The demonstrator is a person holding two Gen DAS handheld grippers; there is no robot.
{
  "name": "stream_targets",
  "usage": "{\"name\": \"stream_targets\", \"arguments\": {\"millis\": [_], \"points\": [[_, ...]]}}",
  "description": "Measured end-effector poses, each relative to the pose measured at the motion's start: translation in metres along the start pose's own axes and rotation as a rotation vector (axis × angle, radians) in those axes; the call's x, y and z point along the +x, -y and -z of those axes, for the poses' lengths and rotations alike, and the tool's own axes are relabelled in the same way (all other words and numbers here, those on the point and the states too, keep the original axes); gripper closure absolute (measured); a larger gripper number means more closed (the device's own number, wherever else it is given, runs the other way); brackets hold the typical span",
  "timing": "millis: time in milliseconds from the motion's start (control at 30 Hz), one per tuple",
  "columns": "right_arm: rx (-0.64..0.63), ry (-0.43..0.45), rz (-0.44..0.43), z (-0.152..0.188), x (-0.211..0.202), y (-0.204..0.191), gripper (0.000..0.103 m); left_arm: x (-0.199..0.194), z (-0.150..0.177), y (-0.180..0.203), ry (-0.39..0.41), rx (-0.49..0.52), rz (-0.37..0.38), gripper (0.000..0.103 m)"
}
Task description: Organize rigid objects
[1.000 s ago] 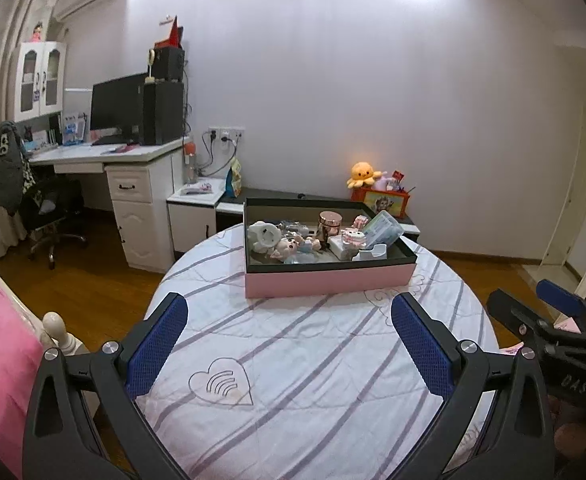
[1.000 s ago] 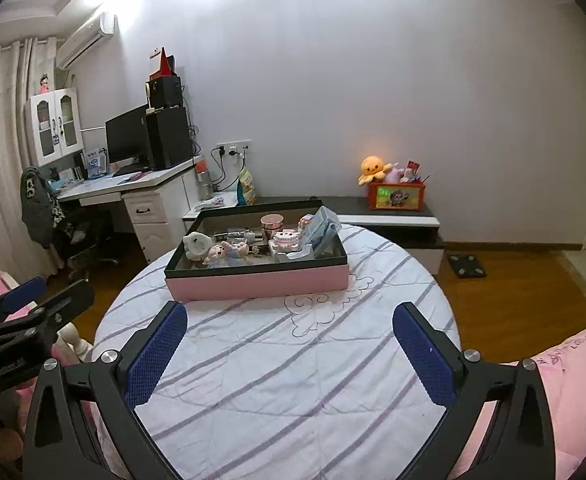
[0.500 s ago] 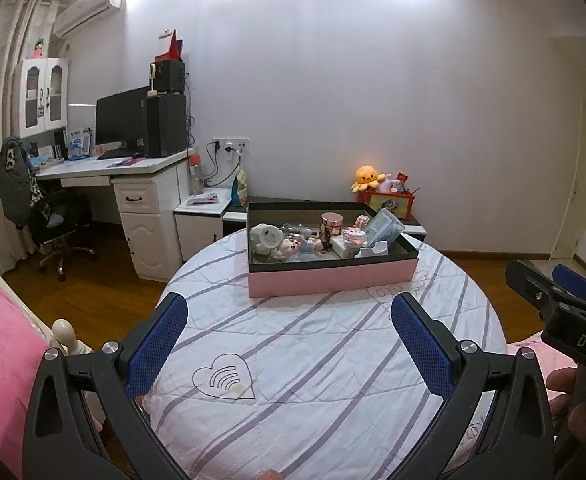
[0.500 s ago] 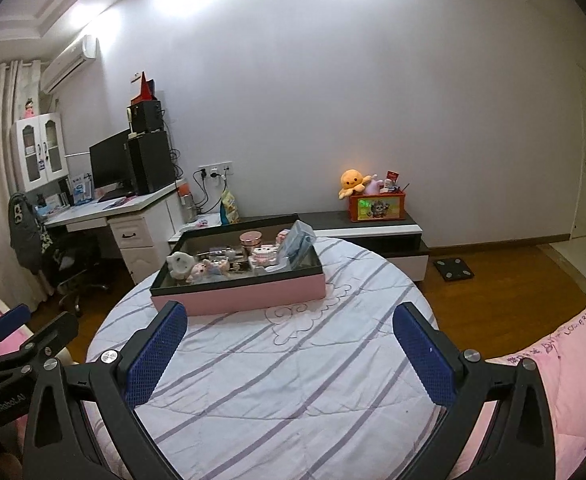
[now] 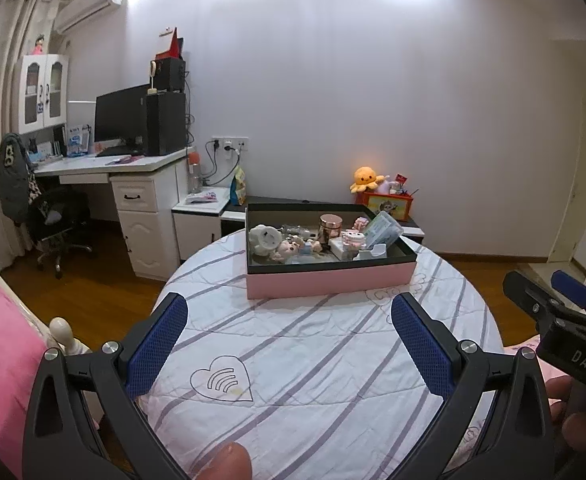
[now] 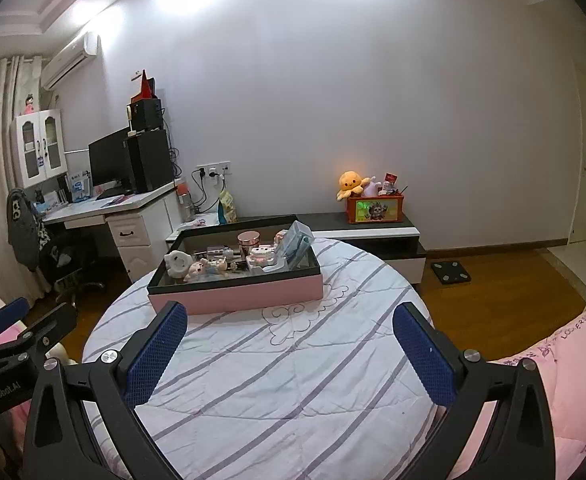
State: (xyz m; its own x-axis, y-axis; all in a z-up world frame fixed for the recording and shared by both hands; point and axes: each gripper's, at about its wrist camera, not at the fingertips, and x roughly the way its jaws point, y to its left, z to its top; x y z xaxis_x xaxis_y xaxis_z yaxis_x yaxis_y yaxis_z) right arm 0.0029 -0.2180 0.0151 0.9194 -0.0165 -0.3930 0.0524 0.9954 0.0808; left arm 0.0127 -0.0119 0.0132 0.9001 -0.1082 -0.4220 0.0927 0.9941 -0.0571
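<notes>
A pink box (image 5: 329, 278) with a black rim stands at the far side of a round table (image 5: 301, 364) under a striped white cloth; it also shows in the right wrist view (image 6: 237, 296). It holds several small items: a white plush toy (image 5: 264, 238), a small doll (image 5: 289, 249), a rose-gold jar (image 5: 330, 226) and a clear pack (image 5: 383, 230). My left gripper (image 5: 289, 346) is open and empty above the near part of the table. My right gripper (image 6: 289, 350) is open and empty, also short of the box.
A white desk (image 5: 133, 184) with a monitor and a black chair (image 5: 59, 220) stand at the left. A low cabinet (image 6: 373, 232) with an orange plush and a red box is behind the table. Pink bedding (image 6: 553, 360) lies at the right, wooden floor around.
Both grippers have shifted a little; the views have tilted upward and the box sits slightly lower in frame. Both stay open and empty.
</notes>
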Motion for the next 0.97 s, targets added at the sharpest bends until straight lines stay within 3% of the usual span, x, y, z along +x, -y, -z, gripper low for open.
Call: {"name": "stream_targets", "arguments": {"millis": [100,967], "points": [[-0.014,0.002,0.002,0.0,0.0,-0.003,0.0,-0.001,-0.001,0.001,0.011,0.018,-0.025,0.0],[-0.04,-0.02,-0.005,0.004,0.005,-0.011,0.0,-0.004,0.0,0.0,0.028,-0.004,-0.014,0.0]]}}
